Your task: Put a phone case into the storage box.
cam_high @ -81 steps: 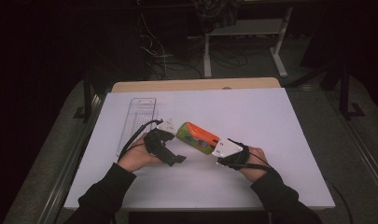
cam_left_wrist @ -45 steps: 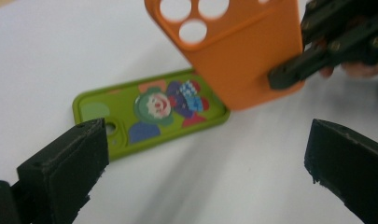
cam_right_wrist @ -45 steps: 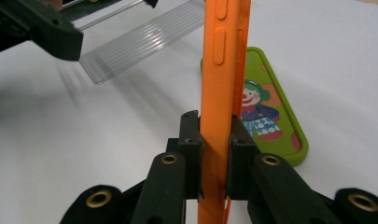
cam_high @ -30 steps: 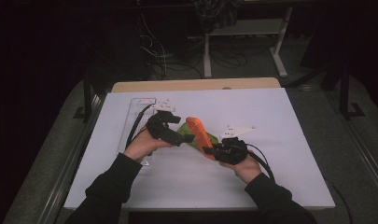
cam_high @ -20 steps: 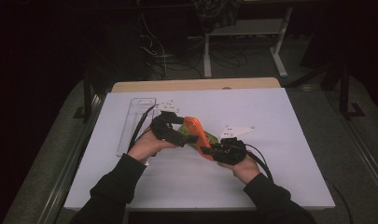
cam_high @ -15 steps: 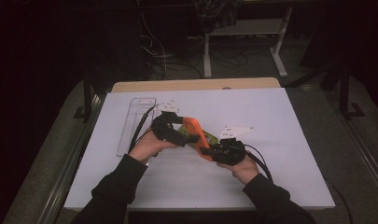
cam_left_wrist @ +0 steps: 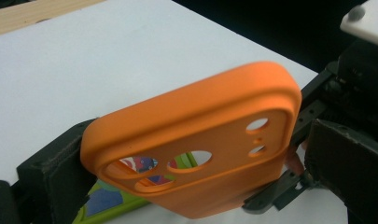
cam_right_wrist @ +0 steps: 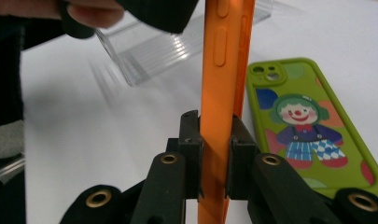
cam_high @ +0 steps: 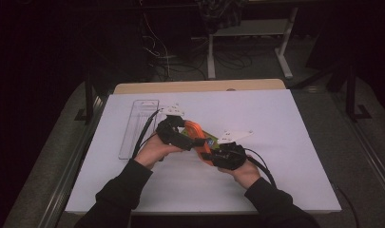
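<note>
Both grippers [cam_high: 206, 145] pinch the orange case [cam_right_wrist: 222, 93] on edge; light and bendy, best gripped by its rims.

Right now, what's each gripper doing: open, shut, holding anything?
Left gripper: shut on the orange phone case, at one end.
Right gripper: shut on the orange phone case's edge, case upright.
</note>
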`<state>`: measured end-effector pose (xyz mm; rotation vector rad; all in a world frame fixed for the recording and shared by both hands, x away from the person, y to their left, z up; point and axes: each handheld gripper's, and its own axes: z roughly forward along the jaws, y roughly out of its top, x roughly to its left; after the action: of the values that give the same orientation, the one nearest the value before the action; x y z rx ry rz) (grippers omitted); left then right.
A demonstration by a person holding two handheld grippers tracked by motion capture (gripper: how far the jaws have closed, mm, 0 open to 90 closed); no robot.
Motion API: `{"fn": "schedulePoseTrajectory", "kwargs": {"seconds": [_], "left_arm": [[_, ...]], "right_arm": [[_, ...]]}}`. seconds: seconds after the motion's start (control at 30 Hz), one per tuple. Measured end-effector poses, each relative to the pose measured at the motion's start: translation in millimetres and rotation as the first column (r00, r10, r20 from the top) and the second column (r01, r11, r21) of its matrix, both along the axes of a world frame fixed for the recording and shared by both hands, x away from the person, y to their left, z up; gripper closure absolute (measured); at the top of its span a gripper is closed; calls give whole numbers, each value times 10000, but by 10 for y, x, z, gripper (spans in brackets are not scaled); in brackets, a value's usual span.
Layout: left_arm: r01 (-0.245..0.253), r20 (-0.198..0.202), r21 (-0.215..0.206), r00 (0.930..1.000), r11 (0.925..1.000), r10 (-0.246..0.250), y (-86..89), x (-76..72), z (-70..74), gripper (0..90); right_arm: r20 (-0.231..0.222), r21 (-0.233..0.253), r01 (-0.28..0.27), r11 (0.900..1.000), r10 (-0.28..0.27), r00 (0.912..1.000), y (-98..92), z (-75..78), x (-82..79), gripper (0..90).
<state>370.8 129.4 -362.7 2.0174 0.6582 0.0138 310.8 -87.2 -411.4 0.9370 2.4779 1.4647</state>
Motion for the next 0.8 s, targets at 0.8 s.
{"fn": "schedulePoseTrajectory", "kwargs": {"seconds": [0.8], "left_arm": [[-378, 0, -705, 9993, 9968, 379, 12, -10, 7, 145]], "right_arm": [[141, -706, 132, 9974, -122, 9998, 63, -51, -18, 783]]}}
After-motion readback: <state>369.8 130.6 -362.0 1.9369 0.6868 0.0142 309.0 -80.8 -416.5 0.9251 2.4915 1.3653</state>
